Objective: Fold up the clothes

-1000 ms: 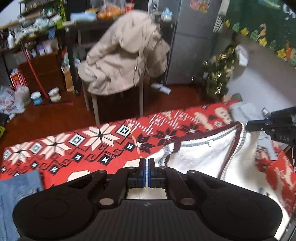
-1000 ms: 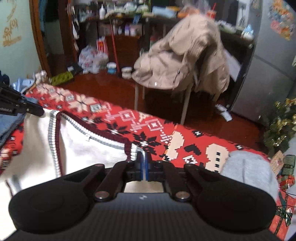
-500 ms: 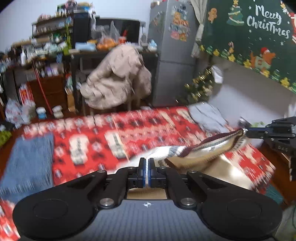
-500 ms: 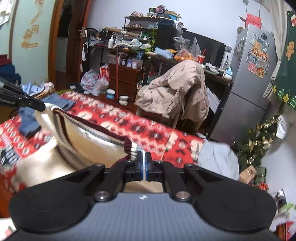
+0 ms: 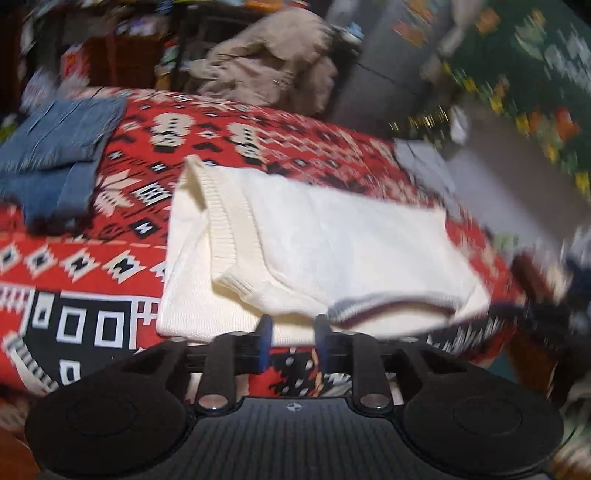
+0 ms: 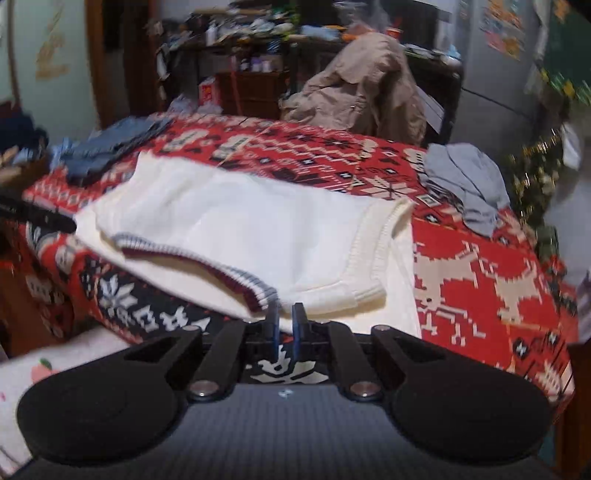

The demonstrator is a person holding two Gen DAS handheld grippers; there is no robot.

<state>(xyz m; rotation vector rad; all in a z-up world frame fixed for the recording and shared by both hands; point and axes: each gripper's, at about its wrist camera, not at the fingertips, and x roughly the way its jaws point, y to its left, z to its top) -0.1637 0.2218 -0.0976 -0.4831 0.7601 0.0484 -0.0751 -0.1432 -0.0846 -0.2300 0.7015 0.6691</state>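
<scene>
My left gripper (image 5: 291,325) and right gripper (image 6: 285,314) both have jaws opening, nothing between them, each just at the near edge of the sweater (image 6: 258,232). Sweater lies folded over on the red blanket (image 6: 480,266), striped collar nearest me, jeans (image 5: 55,147) beyond.

Left wrist view: whole pic motion-smeared, esp. right side; the dark shape (image 5: 543,295) past the bed's right edge can't be made out, prob. the other gripper but can't tell. White sweater (image 5: 325,251): near hem hidden behind left gripper (image 5: 292,330). Folded jeans (image 5: 55,155) cut off by pic's left edge. Right wrist view: shelf clutter (image 6: 255,33) too small & blurred to name. Bedspread (image 6: 480,277) near edge hidden behind gripper body.
</scene>
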